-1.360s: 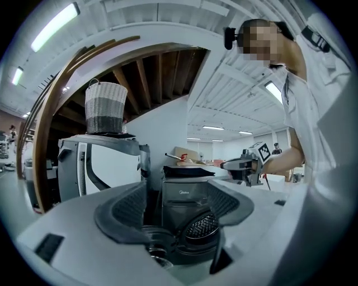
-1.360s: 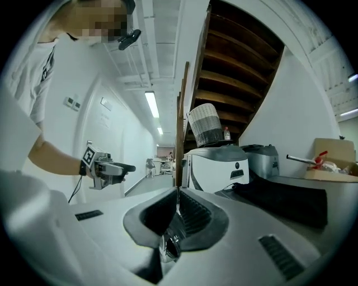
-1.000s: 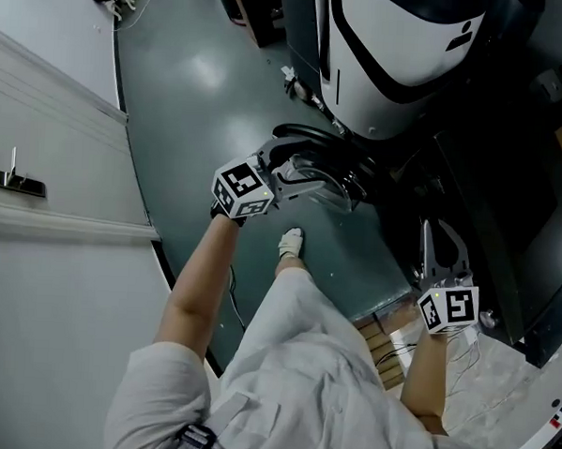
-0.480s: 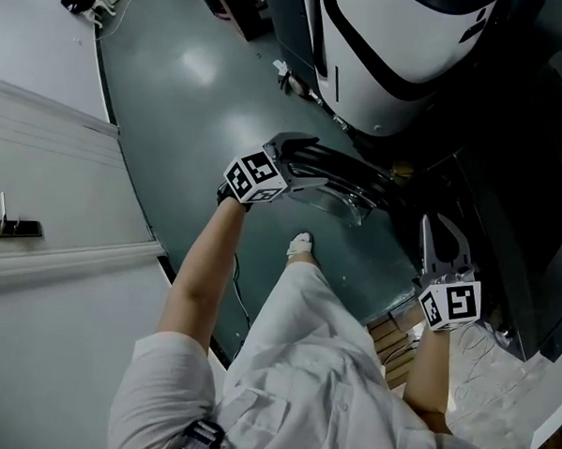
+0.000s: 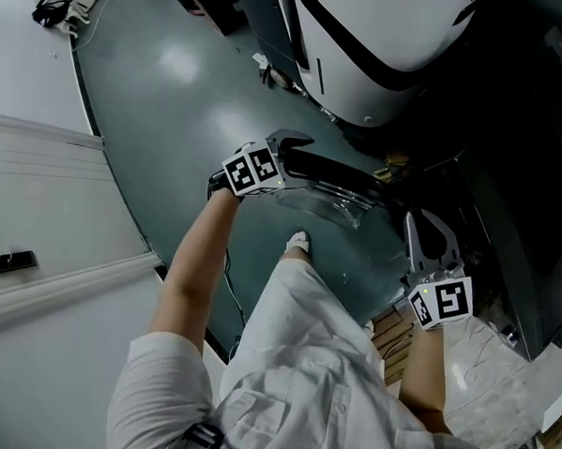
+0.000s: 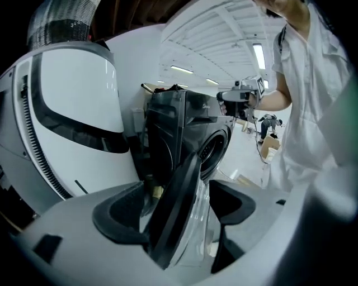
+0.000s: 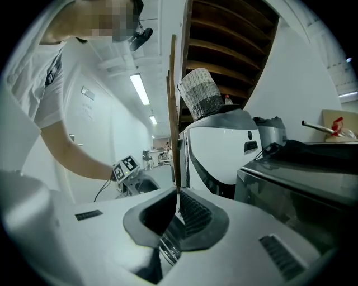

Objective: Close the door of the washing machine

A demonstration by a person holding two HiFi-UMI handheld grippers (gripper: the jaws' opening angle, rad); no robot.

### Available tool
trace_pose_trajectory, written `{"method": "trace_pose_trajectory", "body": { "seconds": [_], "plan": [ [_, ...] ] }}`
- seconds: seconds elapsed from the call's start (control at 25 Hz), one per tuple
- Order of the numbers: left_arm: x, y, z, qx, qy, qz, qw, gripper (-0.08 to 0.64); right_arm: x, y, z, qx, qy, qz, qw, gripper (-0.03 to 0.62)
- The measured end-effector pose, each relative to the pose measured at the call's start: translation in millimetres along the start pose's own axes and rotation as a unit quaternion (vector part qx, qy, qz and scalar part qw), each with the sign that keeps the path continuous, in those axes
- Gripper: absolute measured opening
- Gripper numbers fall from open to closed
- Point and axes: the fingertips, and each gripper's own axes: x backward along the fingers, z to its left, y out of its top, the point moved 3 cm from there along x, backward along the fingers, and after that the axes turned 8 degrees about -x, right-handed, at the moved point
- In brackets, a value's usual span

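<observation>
Left tool [image 6: 182, 211], clamped on the door [image 5: 332, 177] rim, has swung it closer to the washing machine [image 6: 168, 125], roughly halfway shut; right tool [image 7: 178, 211] pinched together, idle.

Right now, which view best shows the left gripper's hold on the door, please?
The left gripper view: the left gripper straddles the door. The head view shows the gripper at the door's edge; the right gripper view shows it small, distant.

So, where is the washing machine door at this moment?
The door is at the head view's centre, its edge gripped by the left tool, just left of the washing machine.
</observation>
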Motion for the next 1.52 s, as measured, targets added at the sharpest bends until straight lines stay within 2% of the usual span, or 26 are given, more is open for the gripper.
{"method": "trace_pose_trajectory", "body": {
  "seconds": [0.28, 0.64, 0.92, 1.24, 1.52],
  "plan": [
    [-21, -8, -8, -0.014, -0.025, 0.031, 0.9991, 0.356, -4, -2, -2, -0.006, -0.002, -0.002, 1.000, 0.032],
    [-19, -10, -28, 0.004, -0.011, 0.053, 0.9985, 0.356, 18, -1, 6, -0.013, 0.002, -0.006, 1.000, 0.032],
    [-16, -15, -63, 0.023, 0.008, 0.072, 0.9971, 0.356, 46, -3, 17, -0.019, 0.009, -0.006, 1.000, 0.032],
    [-15, -13, -112, 0.078, 0.044, 0.076, 0.9931, 0.356, 100, 3, 30, -0.025, 0.010, -0.017, 0.999, 0.032],
    [-20, -2, -153, 0.116, 0.081, 0.059, 0.9882, 0.356, 150, 3, 36, -0.015, 0.007, -0.026, 1.000, 0.032]
  ]
}}
